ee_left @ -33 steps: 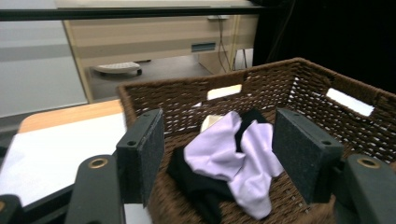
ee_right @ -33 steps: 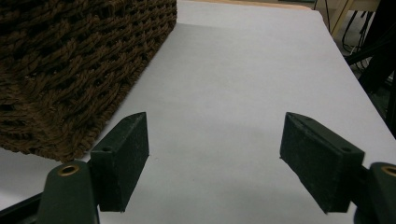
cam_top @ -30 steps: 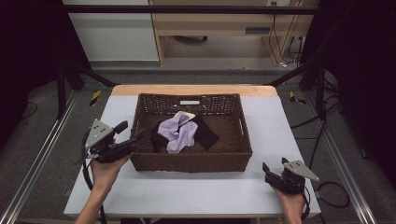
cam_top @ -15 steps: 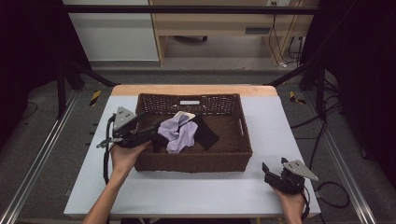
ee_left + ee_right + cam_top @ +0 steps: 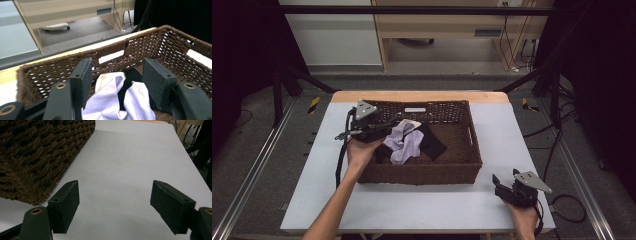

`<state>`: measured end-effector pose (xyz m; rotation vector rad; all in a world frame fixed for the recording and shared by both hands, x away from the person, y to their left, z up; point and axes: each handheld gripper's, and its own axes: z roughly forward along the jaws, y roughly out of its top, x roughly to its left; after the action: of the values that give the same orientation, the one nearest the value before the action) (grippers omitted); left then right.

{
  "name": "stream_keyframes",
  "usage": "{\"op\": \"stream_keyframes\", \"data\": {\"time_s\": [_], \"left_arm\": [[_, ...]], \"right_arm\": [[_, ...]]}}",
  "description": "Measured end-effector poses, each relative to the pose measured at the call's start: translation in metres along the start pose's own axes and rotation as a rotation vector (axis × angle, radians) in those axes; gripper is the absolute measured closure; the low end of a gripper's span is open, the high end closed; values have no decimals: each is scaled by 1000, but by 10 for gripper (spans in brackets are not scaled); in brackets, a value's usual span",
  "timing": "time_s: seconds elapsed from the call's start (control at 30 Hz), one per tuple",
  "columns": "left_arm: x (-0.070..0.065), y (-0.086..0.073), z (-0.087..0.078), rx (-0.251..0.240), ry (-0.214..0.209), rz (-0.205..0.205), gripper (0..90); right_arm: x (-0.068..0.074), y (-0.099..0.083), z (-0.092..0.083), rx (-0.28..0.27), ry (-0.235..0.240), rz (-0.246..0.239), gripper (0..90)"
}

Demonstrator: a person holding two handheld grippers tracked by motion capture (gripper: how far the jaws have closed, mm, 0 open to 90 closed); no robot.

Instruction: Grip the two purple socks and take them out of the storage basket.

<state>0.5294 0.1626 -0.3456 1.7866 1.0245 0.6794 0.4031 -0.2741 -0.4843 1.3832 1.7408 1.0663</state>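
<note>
A brown wicker basket [image 5: 422, 176] stands mid-table and holds a lilac cloth [image 5: 404, 142], a black cloth [image 5: 434, 144] and a cream piece [image 5: 408, 123]. My left gripper [image 5: 388, 128] reaches over the basket's left rim. In the left gripper view its jaws [image 5: 117, 67] straddle the lilac cloth [image 5: 110, 102] from above; they have just been closing, and the cloth bulges between them without being pinched. The black cloth [image 5: 132, 74] lies just behind it. My right gripper [image 5: 503, 186] rests at the table's front right, open on bare tabletop [image 5: 116, 186].
The basket's corner [image 5: 37, 152] sits to the left of the right gripper, with white tabletop [image 5: 130, 157] ahead of it. A wooden cabinet [image 5: 452, 25] stands on the floor beyond the table. Metal rails [image 5: 252, 170] and cables [image 5: 557, 145] flank the table.
My left gripper has travelled from the table left of the basket, over the rim, to the lilac cloth, and its jaws look narrower. The right gripper has stayed put.
</note>
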Motion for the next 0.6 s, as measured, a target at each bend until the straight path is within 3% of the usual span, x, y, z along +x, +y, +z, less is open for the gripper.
{"op": "stream_keyframes", "data": {"time_s": [0.17,0.27,0.6], "left_arm": [[-5,-4,21,48,-11,18,451],[-6,-11,35,108,-26,12,460],[-6,-23,49,208,-20,36,492]], "right_arm": [[0,0,0,2,0,-1,237],[0,0,0,4,1,-2,238],[0,0,0,5,1,5,238]]}}
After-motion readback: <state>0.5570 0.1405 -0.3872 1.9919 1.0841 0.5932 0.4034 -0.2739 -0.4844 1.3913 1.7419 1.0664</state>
